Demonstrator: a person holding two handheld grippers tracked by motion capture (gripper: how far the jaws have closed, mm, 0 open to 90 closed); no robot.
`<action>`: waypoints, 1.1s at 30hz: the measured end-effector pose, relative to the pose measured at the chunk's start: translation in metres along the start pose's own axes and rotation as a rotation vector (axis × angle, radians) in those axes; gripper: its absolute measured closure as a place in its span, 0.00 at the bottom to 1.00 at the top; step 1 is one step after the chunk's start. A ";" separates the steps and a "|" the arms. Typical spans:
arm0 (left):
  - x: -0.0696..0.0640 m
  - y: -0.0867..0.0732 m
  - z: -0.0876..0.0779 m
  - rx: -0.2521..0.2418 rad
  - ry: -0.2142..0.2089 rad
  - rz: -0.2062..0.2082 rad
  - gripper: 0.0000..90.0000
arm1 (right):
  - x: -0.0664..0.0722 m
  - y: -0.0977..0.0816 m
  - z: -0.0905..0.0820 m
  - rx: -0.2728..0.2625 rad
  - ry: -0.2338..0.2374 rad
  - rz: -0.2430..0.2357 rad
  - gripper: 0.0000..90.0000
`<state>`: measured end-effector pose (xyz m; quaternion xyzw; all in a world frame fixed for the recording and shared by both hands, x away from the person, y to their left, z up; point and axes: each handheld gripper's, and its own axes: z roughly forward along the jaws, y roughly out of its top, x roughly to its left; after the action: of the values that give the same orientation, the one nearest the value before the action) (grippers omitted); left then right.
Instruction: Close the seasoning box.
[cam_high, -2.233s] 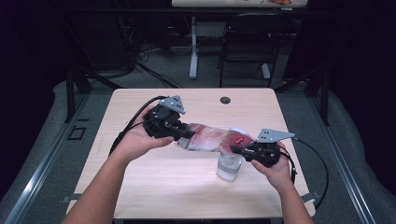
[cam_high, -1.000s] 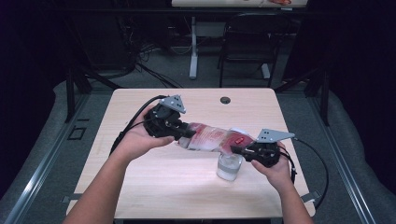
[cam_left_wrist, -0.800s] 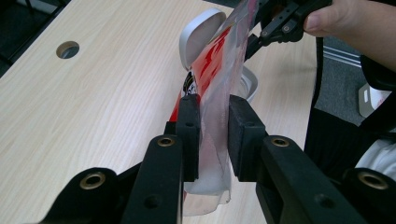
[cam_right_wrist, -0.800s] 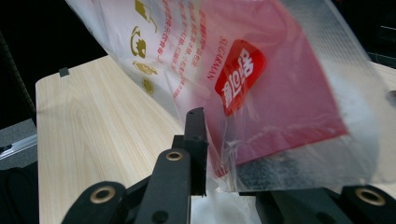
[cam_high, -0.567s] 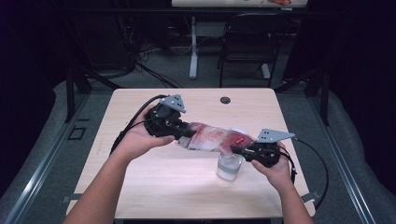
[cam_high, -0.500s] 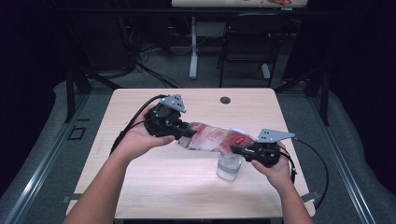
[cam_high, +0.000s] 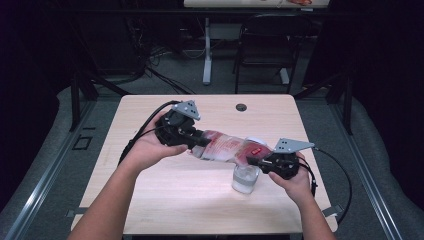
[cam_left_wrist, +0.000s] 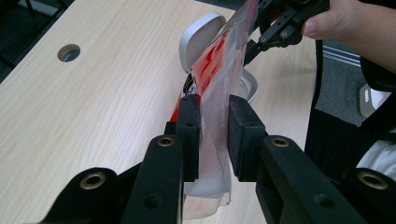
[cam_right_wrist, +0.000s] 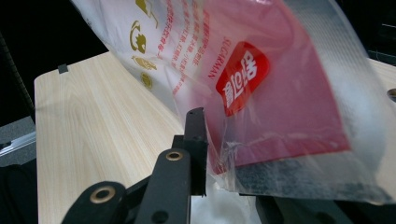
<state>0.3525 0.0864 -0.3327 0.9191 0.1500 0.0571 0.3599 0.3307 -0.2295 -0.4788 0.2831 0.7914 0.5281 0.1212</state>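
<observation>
Left gripper (cam_high: 196, 144) is sitting at centre-left of the high view, jaws pinching one end of the bag (cam_high: 225, 148); in the left gripper view both pads (cam_left_wrist: 190, 130) are pressing flat on the clear plastic (cam_left_wrist: 215, 112). Right gripper (cam_high: 252, 161) at centre-right is clamping the other end; in the right gripper view the left jaw is lying against the plastic and the right one is hidden behind the bag (cam_right_wrist: 261, 93), so that grip is read mostly from the high view.

Bag is hanging stretched between the two grippers, above the table (cam_high: 165, 200), sloping down toward the right of the high view. It is clear plastic with a red printed panel, a red label with white characters, gold figures and red text lines, plus a clear ribbed strip along one edge. White powder or grains are sitting in the end by the left gripper.

Jar (cam_high: 245, 179) is standing on the table just below the right end of the bag, clear, with something white in it; how full, cannot tell. White lid (cam_left_wrist: 200, 37) is lying on the table in the upper middle of the left gripper view, near the jar rim (cam_left_wrist: 252, 86).
</observation>
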 end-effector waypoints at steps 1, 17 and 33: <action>0.000 0.000 0.000 0.000 0.000 0.000 0.85 | 0.000 0.000 0.000 0.000 0.000 0.000 0.88; 0.000 0.002 0.000 0.004 0.000 0.002 0.85 | 0.000 0.000 0.000 0.006 -0.001 -0.001 0.88; -0.002 0.005 -0.003 0.003 0.002 0.007 0.85 | 0.000 0.000 0.000 0.007 0.003 -0.002 0.88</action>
<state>0.3515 0.0843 -0.3276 0.9201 0.1471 0.0591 0.3580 0.3305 -0.2291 -0.4789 0.2817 0.7936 0.5258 0.1197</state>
